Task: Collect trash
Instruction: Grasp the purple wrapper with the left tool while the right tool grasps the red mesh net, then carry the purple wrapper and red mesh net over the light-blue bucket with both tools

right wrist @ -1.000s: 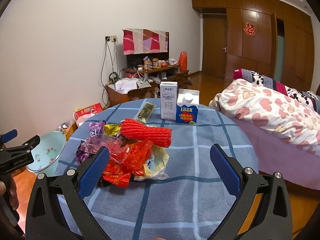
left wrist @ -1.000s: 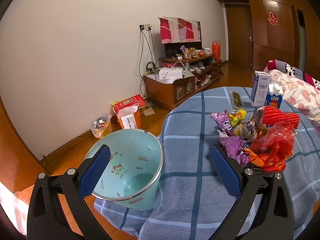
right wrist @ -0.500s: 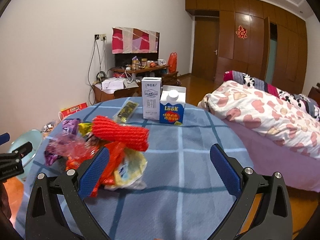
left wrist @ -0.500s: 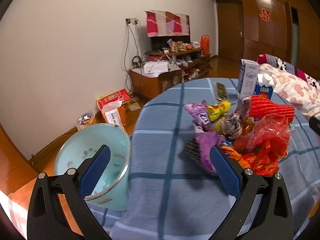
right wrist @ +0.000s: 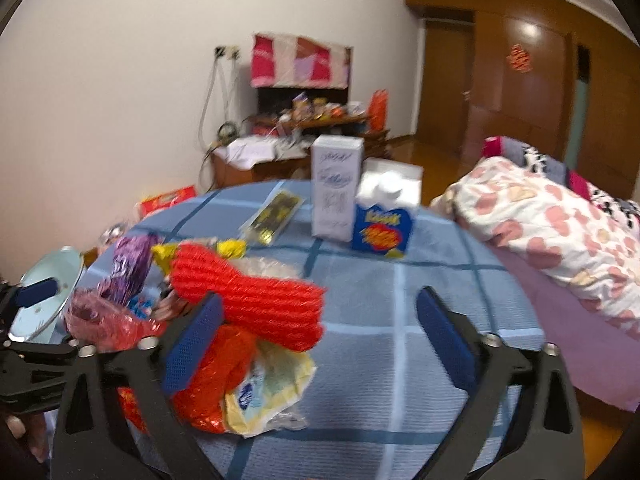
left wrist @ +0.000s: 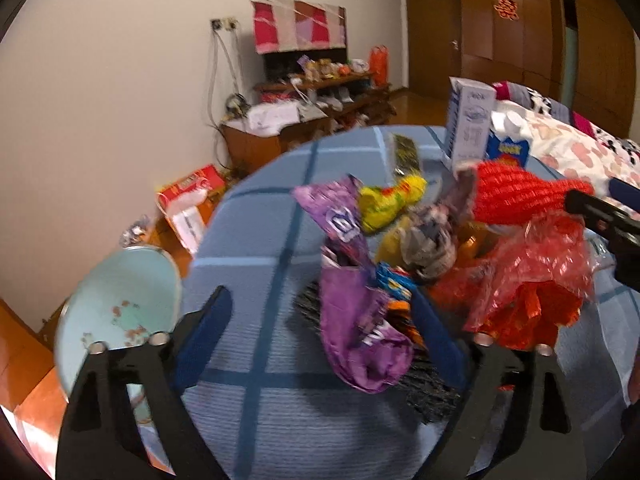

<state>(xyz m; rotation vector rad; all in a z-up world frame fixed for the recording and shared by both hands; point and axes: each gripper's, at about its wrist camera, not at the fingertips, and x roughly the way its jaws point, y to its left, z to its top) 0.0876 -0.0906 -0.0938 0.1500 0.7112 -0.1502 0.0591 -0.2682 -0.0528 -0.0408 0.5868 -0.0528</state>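
A heap of trash lies on the blue checked tablecloth [left wrist: 256,240]: a purple wrapper [left wrist: 360,340], a yellow wrapper [left wrist: 390,202], a red foam net [right wrist: 248,292], a red plastic bag [left wrist: 532,280] and a pale yellow packet [right wrist: 272,388]. My left gripper [left wrist: 320,332] hangs low over the heap's left end. Its jaws are closing, with the purple wrapper between them by the right finger, and the pads do not press it. My right gripper [right wrist: 318,340] is closing too. The red net lies between its jaws at the left finger, not squeezed.
A pale green bin [left wrist: 120,300] stands on the floor left of the table. A white carton [right wrist: 336,188] and a blue carton [right wrist: 382,224] stand at the table's far side, beside a flat dark packet [right wrist: 274,218]. A bed with a heart-print quilt [right wrist: 560,232] is on the right.
Both grippers have come forward and down onto the heap, and their jaws have narrowed. The bin has slid to the left edge of the left wrist view.
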